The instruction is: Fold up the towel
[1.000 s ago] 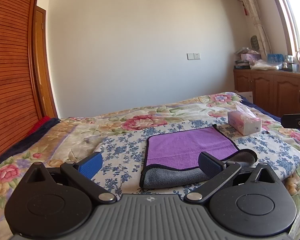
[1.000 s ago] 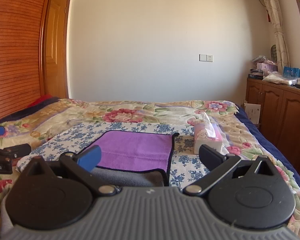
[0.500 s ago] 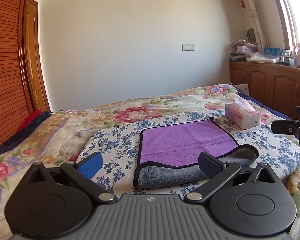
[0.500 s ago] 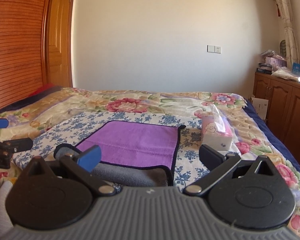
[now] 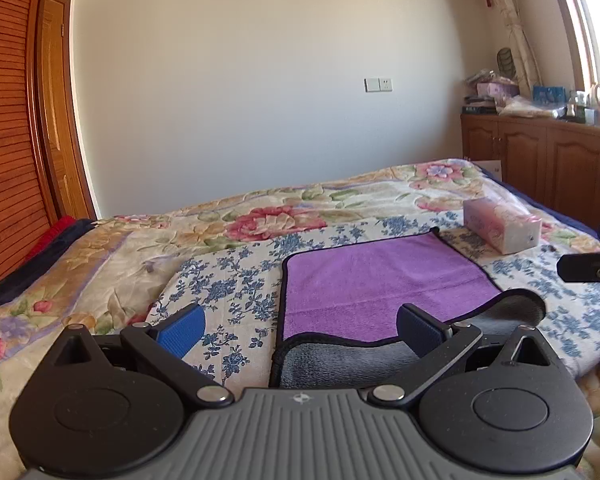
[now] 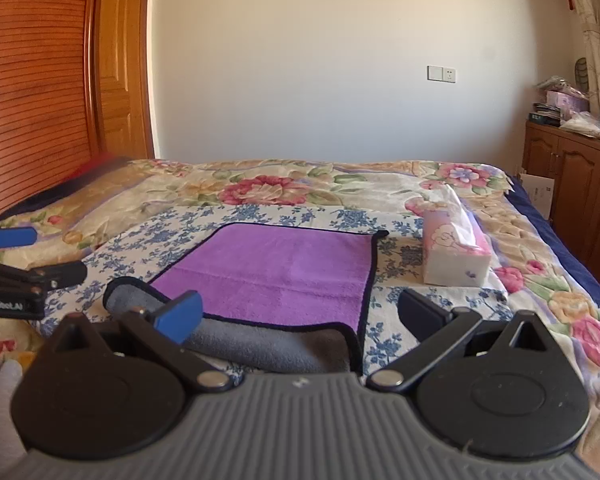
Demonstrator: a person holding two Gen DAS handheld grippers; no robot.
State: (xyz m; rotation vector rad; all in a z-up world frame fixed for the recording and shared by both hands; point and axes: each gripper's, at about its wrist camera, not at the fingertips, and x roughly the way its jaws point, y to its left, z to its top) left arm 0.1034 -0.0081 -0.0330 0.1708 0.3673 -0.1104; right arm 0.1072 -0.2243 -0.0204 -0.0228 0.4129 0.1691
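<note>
A purple towel (image 5: 384, 280) with a grey underside and dark trim lies folded on a blue-flowered cloth (image 5: 227, 284) on the bed. Its near edge is a grey roll. It also shows in the right wrist view (image 6: 283, 272). My left gripper (image 5: 297, 326) is open and empty, just in front of the towel's near left corner. My right gripper (image 6: 297, 314) is open and empty, just in front of the towel's near right corner. The left gripper's fingers (image 6: 39, 274) show at the left of the right wrist view. The right gripper's finger (image 5: 588, 268) shows at the right of the left wrist view.
A pink tissue box (image 6: 456, 256) stands on the bed to the right of the towel; it also shows in the left wrist view (image 5: 502, 230). A wooden wardrobe (image 6: 31, 80) is at the left. Wooden cabinets (image 5: 548, 168) with clutter stand at the right.
Both grippers have dropped lower toward the bed and stayed open. The towel has not moved.
</note>
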